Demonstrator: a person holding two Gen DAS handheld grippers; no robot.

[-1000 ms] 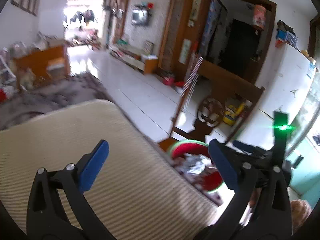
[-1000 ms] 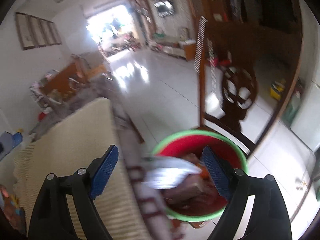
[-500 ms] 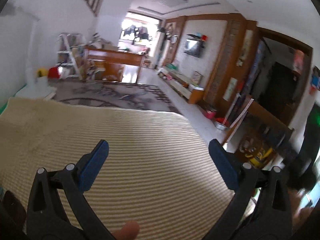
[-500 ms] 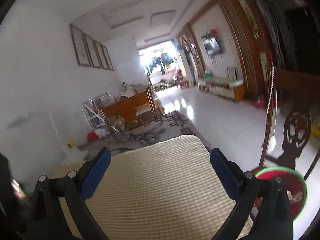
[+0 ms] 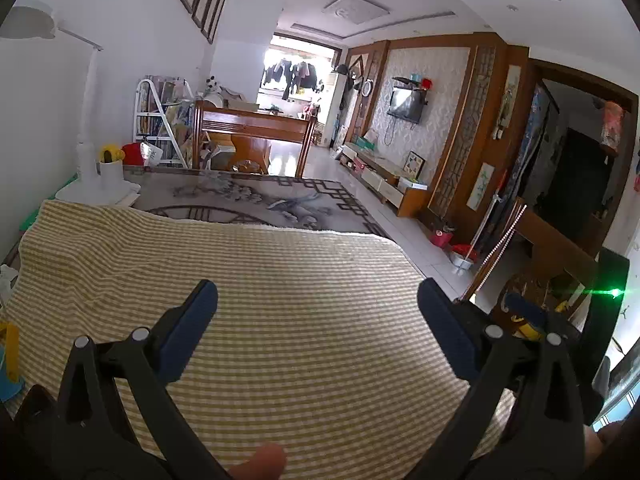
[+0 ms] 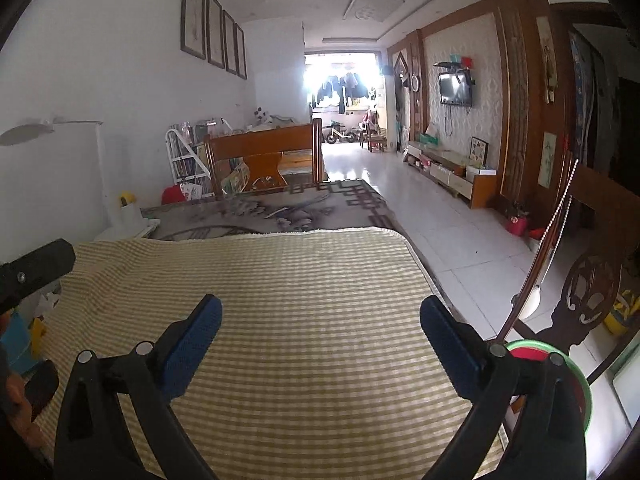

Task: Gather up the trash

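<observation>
Both tongs are standing wide open and empty over the striped cloth (image 6: 320, 300): left gripper (image 5: 318, 300), right gripper (image 6: 320, 314), whose jaws have just been opening with nothing between them. The red, green-rimmed trash bin (image 6: 576, 376) is sitting at four o'clock of the right gripper, mostly hidden behind its finger, contents unseen.

Yellow-and-white checked cloth (image 6: 280, 300), red green-rimmed bin (image 6: 576, 376), blue pads (image 6: 192, 340)
</observation>
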